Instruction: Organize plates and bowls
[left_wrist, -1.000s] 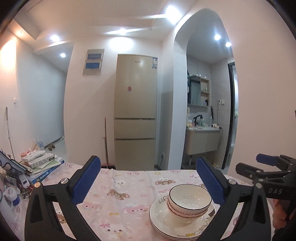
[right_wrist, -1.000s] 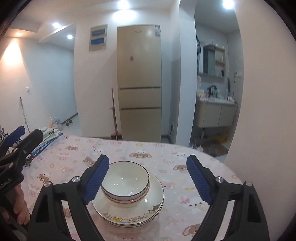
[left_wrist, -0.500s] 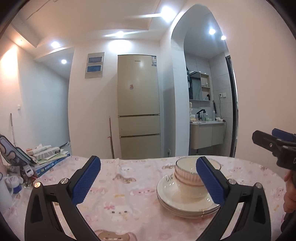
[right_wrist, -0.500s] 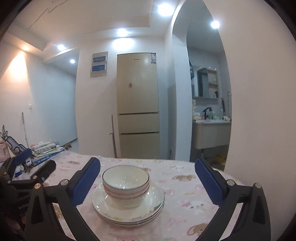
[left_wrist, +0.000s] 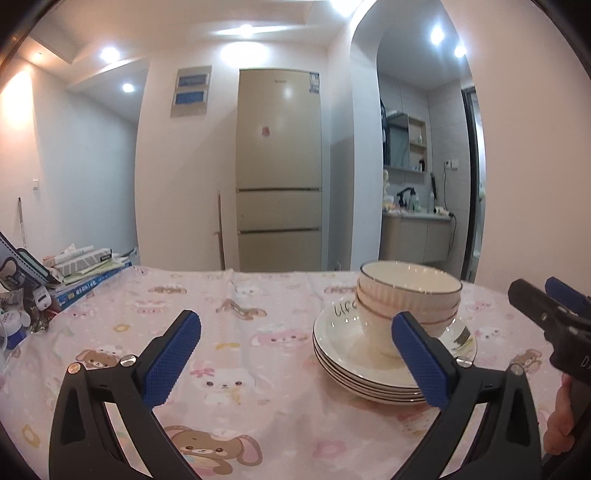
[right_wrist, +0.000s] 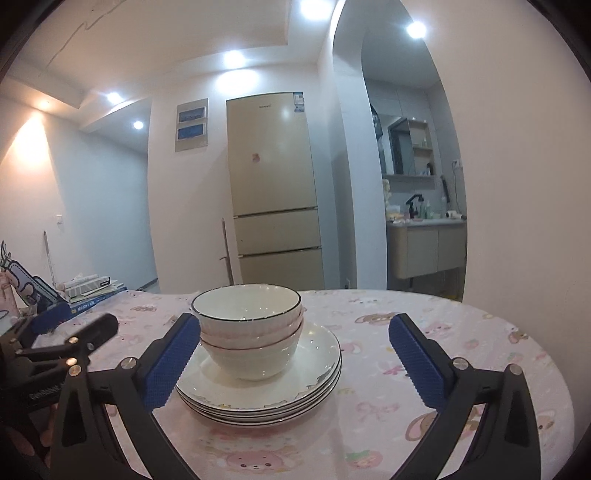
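Observation:
A stack of white bowls (right_wrist: 248, 325) with dark rims sits nested on a stack of white plates (right_wrist: 317, 369) on the pink cartoon tablecloth. My right gripper (right_wrist: 291, 362) stands open near table level, with the bowls just beyond its left pad and nothing between the pads. In the left wrist view my left gripper (left_wrist: 295, 356) is open too, and the bowls (left_wrist: 406, 299) and plates (left_wrist: 343, 354) lie behind its right pad. Each gripper shows at the edge of the other's view.
Books and small items (left_wrist: 77, 273) crowd the table's left edge. The table (right_wrist: 498, 350) curves away at the right, close to a wall. Behind stand a beige fridge (left_wrist: 279, 170) and an arched doorway to a washroom.
Both grippers have sunk toward the table, so the bowls and plates now appear side-on rather than from above. The right gripper's jaws stand wider than a second ago.

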